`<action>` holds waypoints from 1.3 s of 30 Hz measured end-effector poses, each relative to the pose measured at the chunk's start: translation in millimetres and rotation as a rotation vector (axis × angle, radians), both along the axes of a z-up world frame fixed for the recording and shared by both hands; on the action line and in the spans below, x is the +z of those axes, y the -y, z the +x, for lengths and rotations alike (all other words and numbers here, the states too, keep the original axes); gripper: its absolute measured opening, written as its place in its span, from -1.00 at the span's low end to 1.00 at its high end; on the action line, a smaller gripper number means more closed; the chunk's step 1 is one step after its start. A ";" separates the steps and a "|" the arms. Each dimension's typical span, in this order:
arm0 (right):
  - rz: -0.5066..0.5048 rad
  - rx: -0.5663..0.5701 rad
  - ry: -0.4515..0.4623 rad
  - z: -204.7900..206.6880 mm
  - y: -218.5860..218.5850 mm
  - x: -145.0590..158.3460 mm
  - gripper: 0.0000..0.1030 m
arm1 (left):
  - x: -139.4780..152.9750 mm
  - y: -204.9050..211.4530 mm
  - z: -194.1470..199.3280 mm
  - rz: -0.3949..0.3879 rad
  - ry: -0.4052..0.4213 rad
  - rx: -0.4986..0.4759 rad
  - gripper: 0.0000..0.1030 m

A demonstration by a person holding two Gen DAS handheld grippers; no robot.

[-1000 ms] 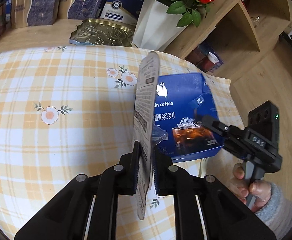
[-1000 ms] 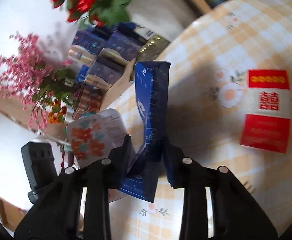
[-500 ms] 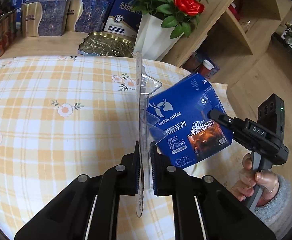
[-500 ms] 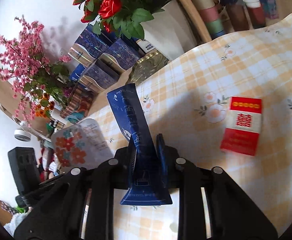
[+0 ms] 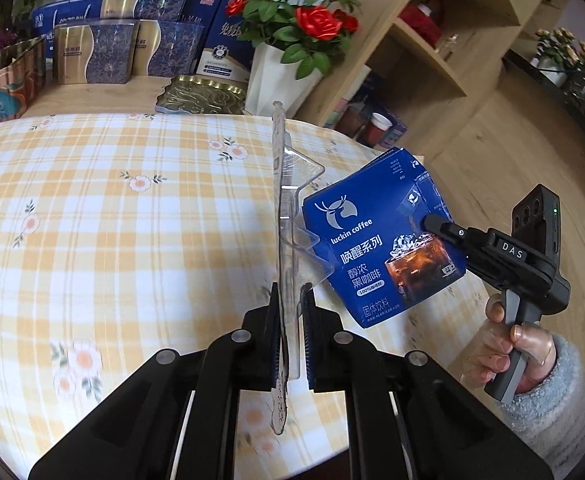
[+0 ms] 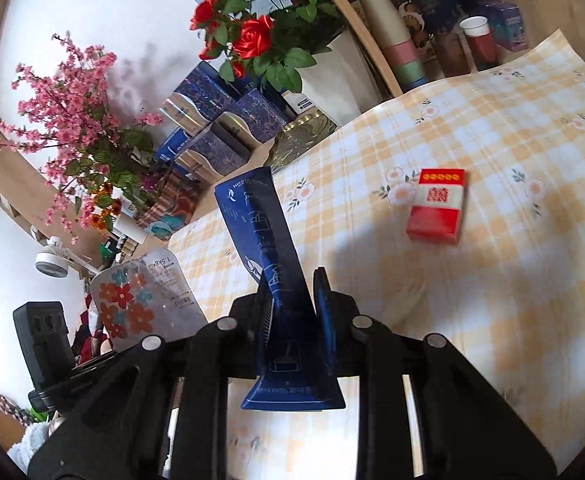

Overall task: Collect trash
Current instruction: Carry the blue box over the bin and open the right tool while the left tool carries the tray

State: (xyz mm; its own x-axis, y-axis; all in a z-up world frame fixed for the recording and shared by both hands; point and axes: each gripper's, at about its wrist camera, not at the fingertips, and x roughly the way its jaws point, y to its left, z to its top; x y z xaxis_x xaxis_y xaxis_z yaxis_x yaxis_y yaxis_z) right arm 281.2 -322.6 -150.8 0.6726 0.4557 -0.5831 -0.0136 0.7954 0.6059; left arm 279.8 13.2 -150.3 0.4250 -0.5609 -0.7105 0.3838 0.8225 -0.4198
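Blue coffee box (image 6: 276, 280) pinched flat in right gripper (image 6: 292, 304), long axis running up and away from the fingers, clear of the checked tablecloth (image 5: 112, 220). Left gripper (image 5: 290, 332) clamped narrow on clear blister pack (image 5: 288, 216), edge-on, upright. Red packet (image 6: 438, 208) lies on the cloth, ahead-right of the right gripper: nearer that hand, but both are full

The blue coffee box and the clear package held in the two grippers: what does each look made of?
Blue coffee box: printed paperboard by the look, slightly glossy, with crisp folded edges and a flattened end between the right gripper's fingers. Clear package: thin transparent moulded plastic, probably a blister shell, showing glints and formed ridges; its flower-printed backing, seen from the right wrist view, may be card or film.
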 end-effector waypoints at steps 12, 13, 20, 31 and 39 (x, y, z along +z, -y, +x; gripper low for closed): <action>-0.035 0.070 0.039 -111.3 -8.9 14.1 -0.53 | 19.2 -15.7 -106.7 -0.047 0.030 -0.003 -0.81; -0.033 0.080 0.039 -122.4 -9.9 14.1 -0.53 | 18.9 -17.4 -115.3 -0.058 0.027 0.000 -0.81; -0.062 0.120 0.046 -187.2 -14.1 10.9 -0.53 | 16.8 -21.3 -160.0 -0.072 0.025 -0.007 -0.81; -0.118 0.224 -0.052 -253.4 -42.1 -36.0 -0.53 | 22.2 -27.2 -217.8 -0.042 0.061 -0.025 -0.81; -0.138 0.240 -0.203 -248.7 -52.6 -91.8 -0.53 | 10.3 -19.5 -224.3 -0.025 0.070 -0.050 -0.81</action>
